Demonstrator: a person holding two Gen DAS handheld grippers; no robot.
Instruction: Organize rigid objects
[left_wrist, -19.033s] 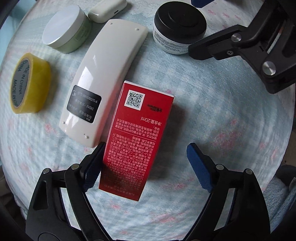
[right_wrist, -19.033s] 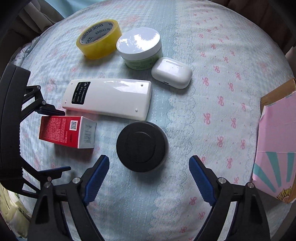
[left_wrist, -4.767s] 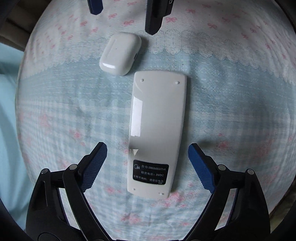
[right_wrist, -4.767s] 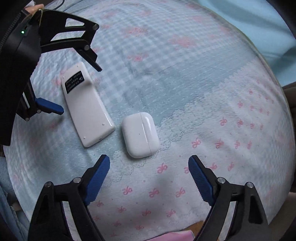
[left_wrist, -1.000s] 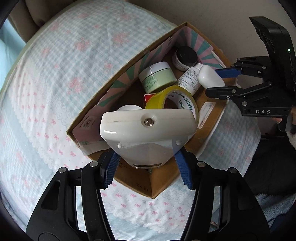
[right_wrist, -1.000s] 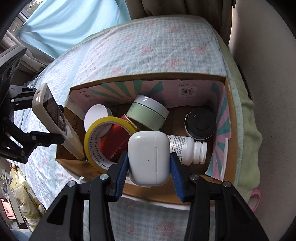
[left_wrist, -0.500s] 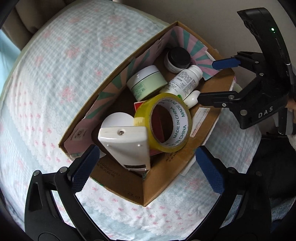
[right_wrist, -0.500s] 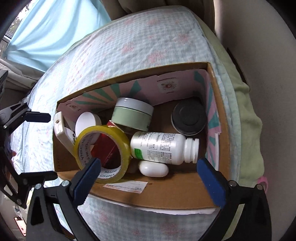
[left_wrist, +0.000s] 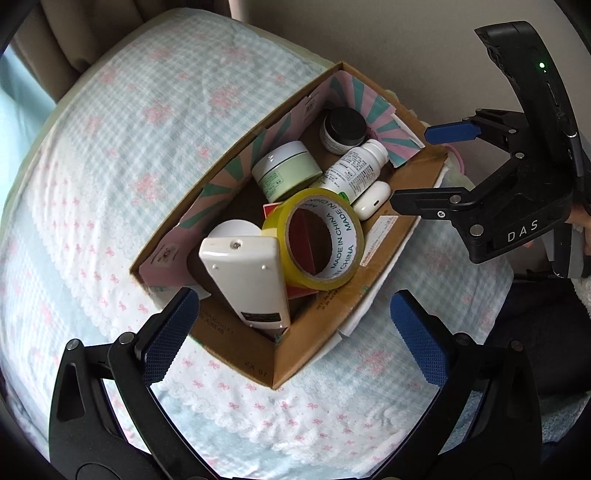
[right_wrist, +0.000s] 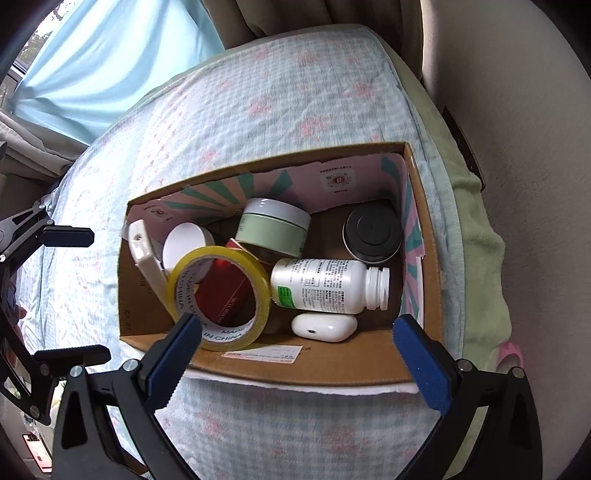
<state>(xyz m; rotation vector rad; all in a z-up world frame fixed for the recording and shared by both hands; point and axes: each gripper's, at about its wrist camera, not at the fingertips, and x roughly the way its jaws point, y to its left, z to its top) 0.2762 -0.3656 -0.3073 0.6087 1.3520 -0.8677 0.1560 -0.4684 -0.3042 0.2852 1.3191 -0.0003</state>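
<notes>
A cardboard box (left_wrist: 306, 343) (right_wrist: 332, 365) stands on the bed. In it are a white remote (left_wrist: 247, 277) (right_wrist: 146, 258) leaning upright, a yellow tape roll (left_wrist: 317, 236) (right_wrist: 218, 295), a red carton (right_wrist: 225, 291), a green jar (left_wrist: 286, 170) (right_wrist: 271, 227), a black-lidded jar (left_wrist: 343, 129) (right_wrist: 371, 232), a white bottle (left_wrist: 351, 170) (right_wrist: 325, 286), a white earbud case (left_wrist: 371, 199) (right_wrist: 325, 326) and a white round lid (right_wrist: 184, 243). My left gripper (left_wrist: 291, 336) is open and empty above the box's near corner. My right gripper (right_wrist: 295, 350) is open and empty above the box's near wall.
The bed has a light blue checked cover (left_wrist: 110, 147) (right_wrist: 258, 92) with pink bows. A beige wall (right_wrist: 517, 129) runs to the right of the box in the right wrist view. A green blanket edge (right_wrist: 476, 240) lies beside the box. Curtains (right_wrist: 92, 55) hang at the far left.
Both grippers have opened and let go: the remote now leans in the box's corner and the earbud case lies on the box floor. Both grippers have drawn back slightly.
</notes>
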